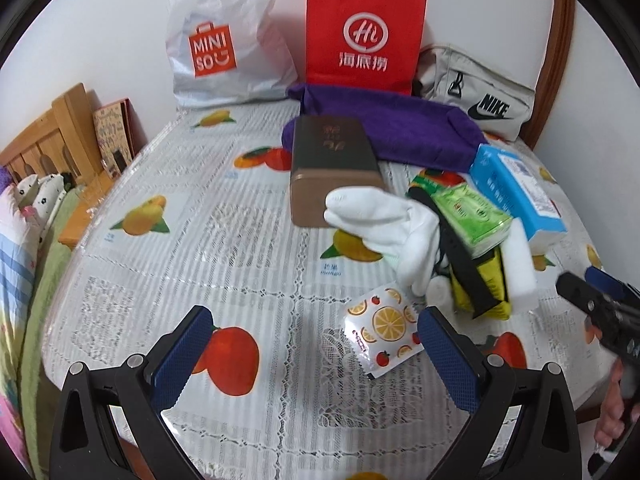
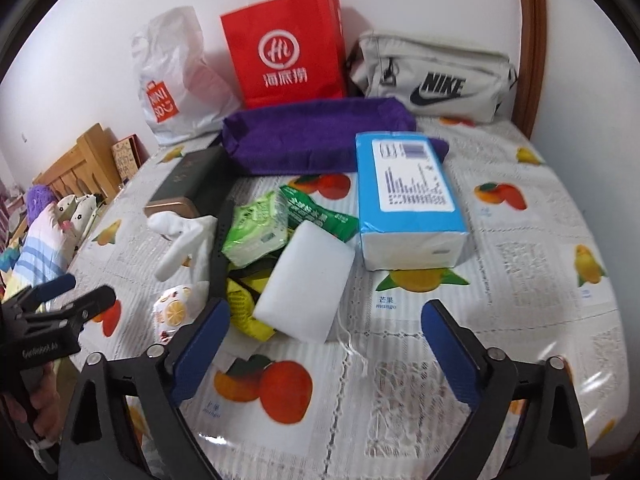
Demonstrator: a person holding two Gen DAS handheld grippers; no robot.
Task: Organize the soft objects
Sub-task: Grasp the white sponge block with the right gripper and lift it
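Note:
My left gripper (image 1: 316, 316) is open over the fruit-print tablecloth (image 1: 224, 248), nothing between its blue pads. Just right of it lies a citrus-print packet (image 1: 384, 328). Beyond are a white glove (image 1: 384, 228), a brown tin (image 1: 332, 168) and a purple towel (image 1: 392, 128). My right gripper (image 2: 326, 306) is open too, its fingers standing before a white sponge block (image 2: 308, 284). Around the sponge lie a blue tissue pack (image 2: 408, 196), a green tissue pack (image 2: 256, 228), a yellow packet (image 2: 248, 308) and a black strap (image 2: 220, 248).
Against the back wall stand a white Miniso bag (image 1: 224, 48), a red paper bag (image 1: 364, 36) and a grey Nike bag (image 1: 480, 92). A wooden headboard (image 1: 52, 132) and bedding lie left of the table. A hand (image 2: 40, 412) holds the left gripper's handle.

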